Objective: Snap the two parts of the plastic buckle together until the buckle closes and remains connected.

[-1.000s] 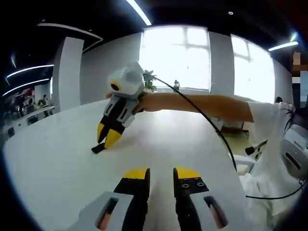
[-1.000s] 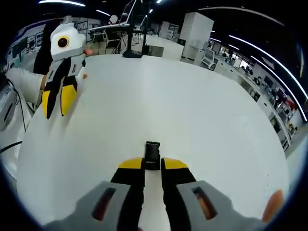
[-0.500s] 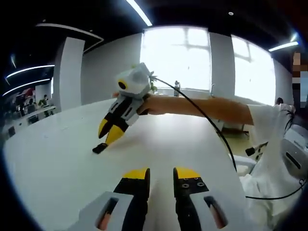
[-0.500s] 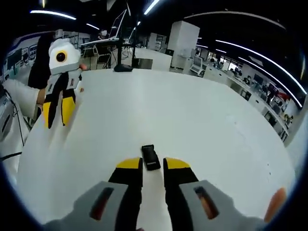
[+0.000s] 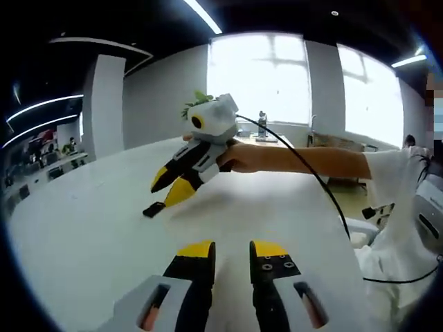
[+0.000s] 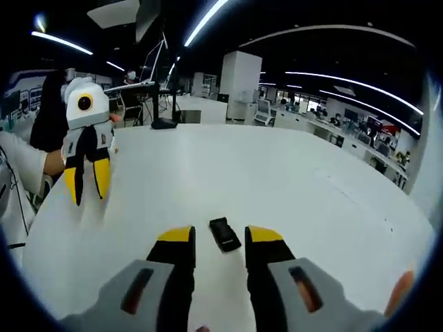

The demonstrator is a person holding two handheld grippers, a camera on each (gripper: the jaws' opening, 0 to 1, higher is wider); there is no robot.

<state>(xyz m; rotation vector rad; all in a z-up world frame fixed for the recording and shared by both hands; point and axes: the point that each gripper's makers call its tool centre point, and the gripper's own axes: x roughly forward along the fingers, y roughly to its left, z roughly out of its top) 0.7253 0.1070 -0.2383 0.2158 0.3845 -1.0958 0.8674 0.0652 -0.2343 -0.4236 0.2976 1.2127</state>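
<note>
**Buckle lying on the counter, tongs clear of it**

Buckle [image 6: 224, 234] lies low centre on the white counter [image 6: 277, 180], just beyond the spread right tongs [image 6: 220, 236]. Left tongs [image 5: 232, 249], slightly parted, hold nothing. Risk: a careless regrasp could pry the buckle apart.

Your right gripper [image 6: 219, 243] had open white tabletop [image 6: 277, 180] ahead & to both sides; only the black buckle [image 6: 224, 234] lay on it, just past the parted jaws. The left gripper [image 6: 88, 185] hung over the table's left edge, well apart from the buckle. In the left gripper view, the right gripper's cable [image 5: 311, 176] & forearm [image 5: 304, 158] crossed the right side.
</note>
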